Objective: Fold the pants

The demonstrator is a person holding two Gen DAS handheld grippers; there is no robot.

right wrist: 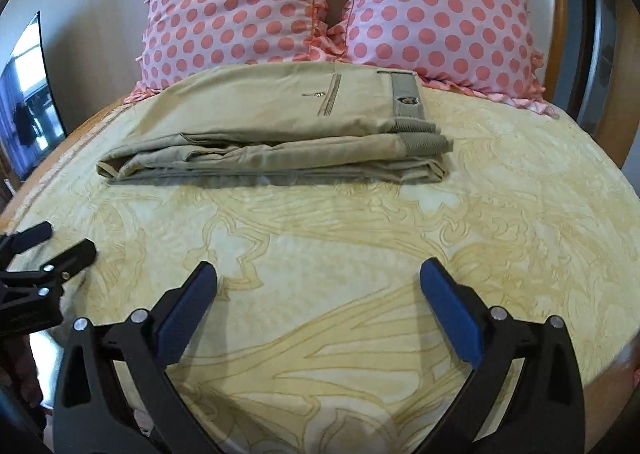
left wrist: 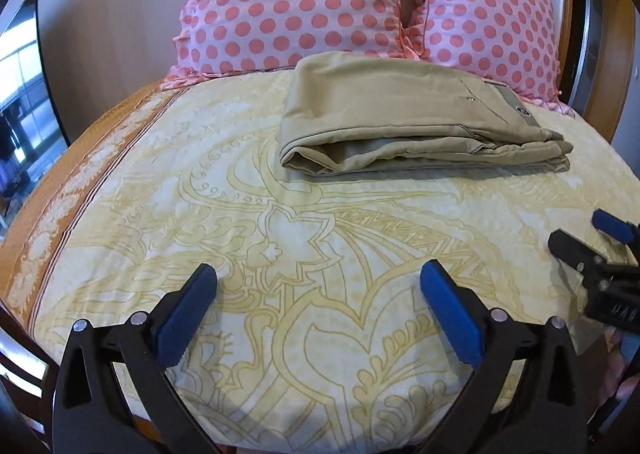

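The left gripper is held with its jaws spread wide, nothing being gripped between the blue pads. The right gripper is likewise held with its jaws wide apart and nothing between them. Both are carried level and pointed forward, side by side. From the left wrist view, the right gripper is seen off to the right of the left one, well apart from it. From the right wrist view, the left gripper is seen to the left, its black fingers parted.
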